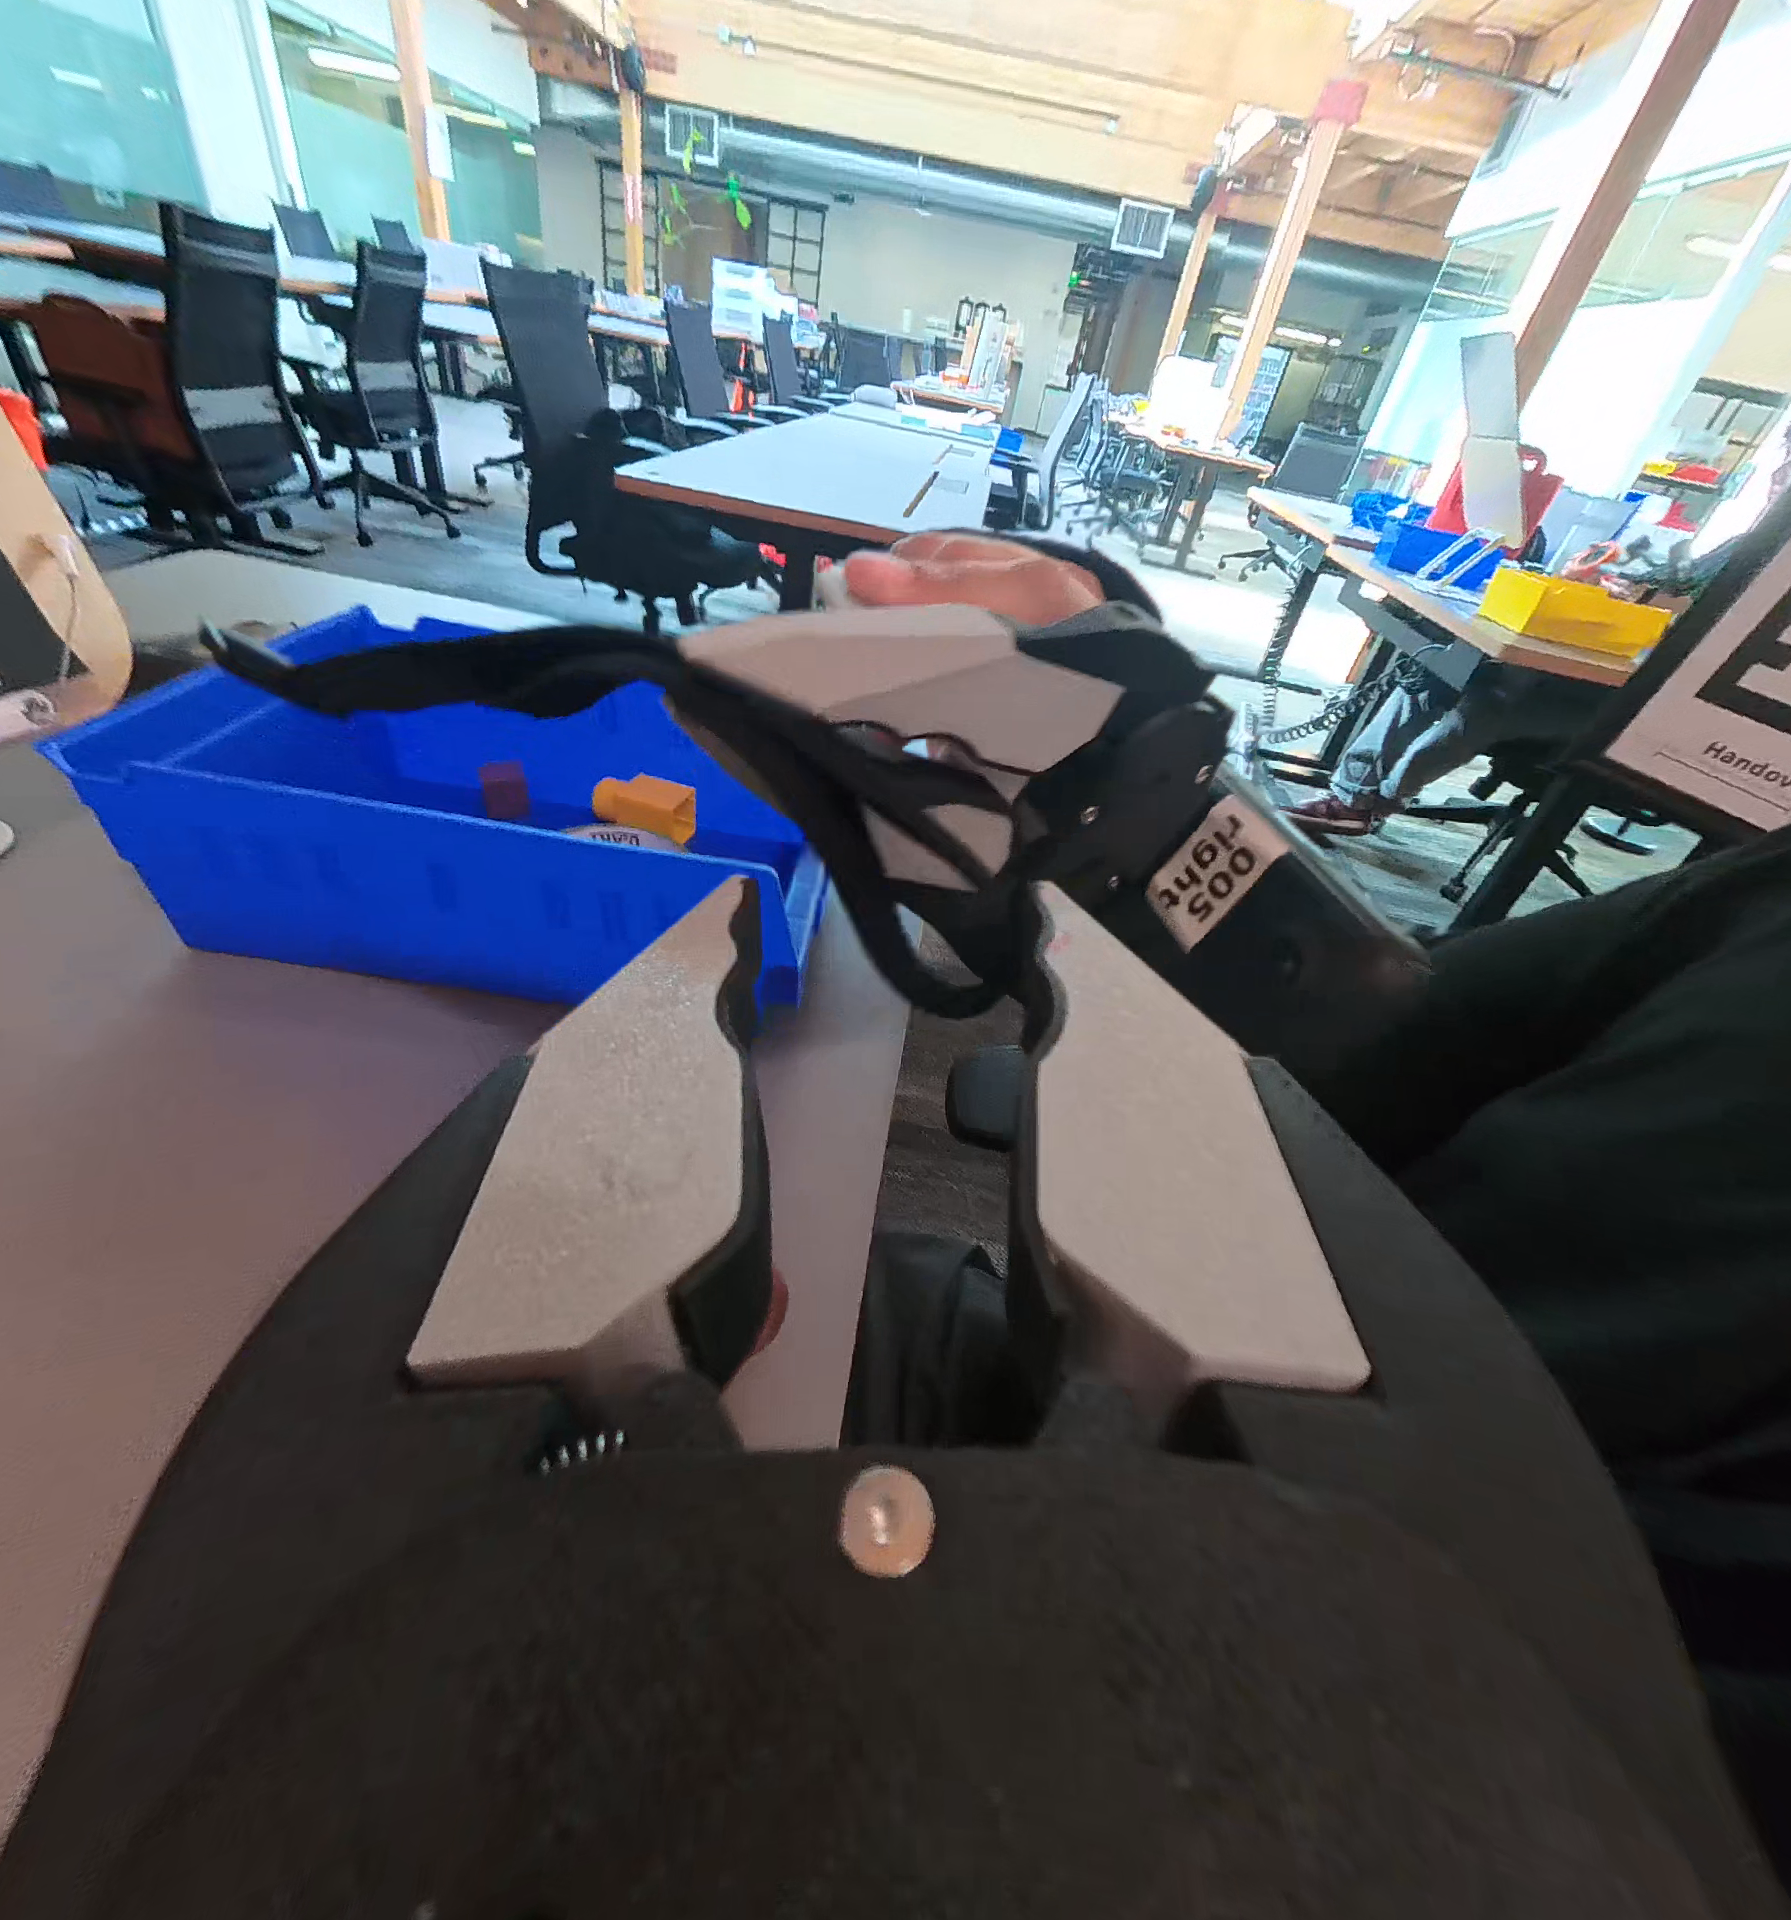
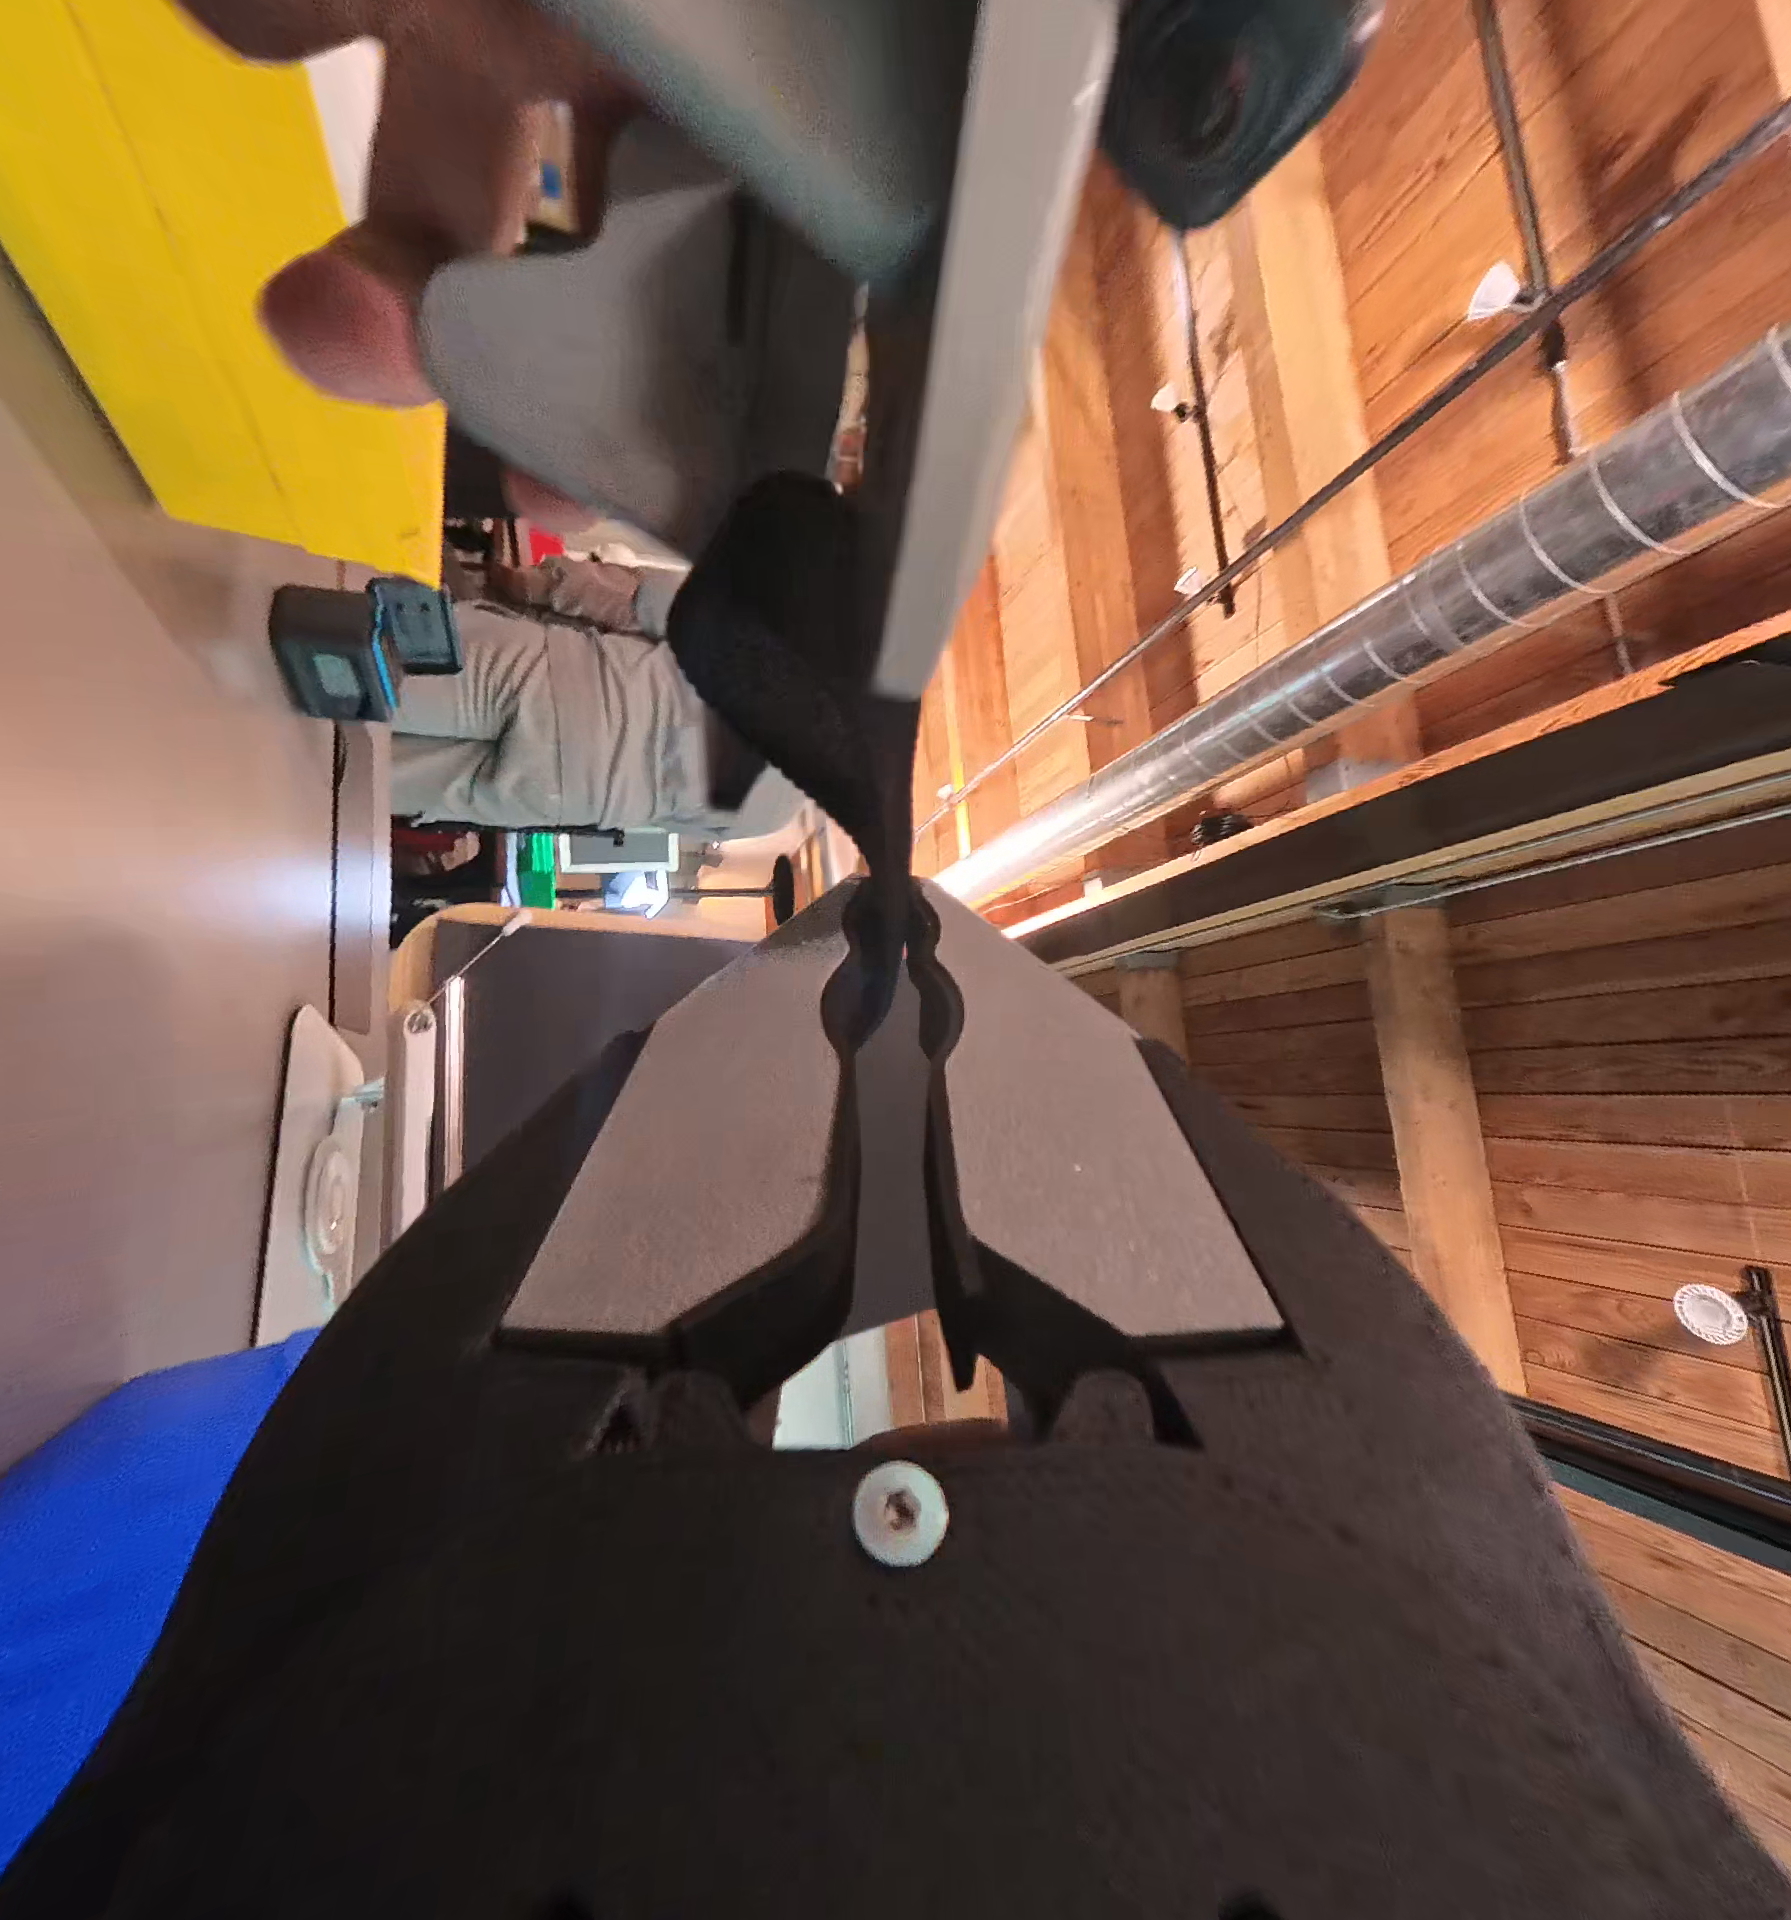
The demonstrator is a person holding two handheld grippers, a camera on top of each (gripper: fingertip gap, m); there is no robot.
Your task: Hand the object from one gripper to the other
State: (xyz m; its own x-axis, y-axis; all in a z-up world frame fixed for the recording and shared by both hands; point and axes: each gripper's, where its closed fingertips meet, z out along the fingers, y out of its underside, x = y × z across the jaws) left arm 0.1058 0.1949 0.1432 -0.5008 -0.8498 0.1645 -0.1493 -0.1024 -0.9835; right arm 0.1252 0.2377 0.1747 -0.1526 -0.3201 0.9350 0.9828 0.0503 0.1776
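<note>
Two grippers, one black fabric strap (image 1: 517, 675): right gripper (image 2: 886, 914) pinches it, left gripper (image 1: 886, 935) spread wide beneath; one blue bin (image 1: 371, 894).

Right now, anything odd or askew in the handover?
Nothing damaged or spilled. One oddity: the black strap is limp and tangled, its cords looping loose by the open left gripper. The right gripper pinches only a thin twisted bit of it. The bin sits flat on the table.
</note>
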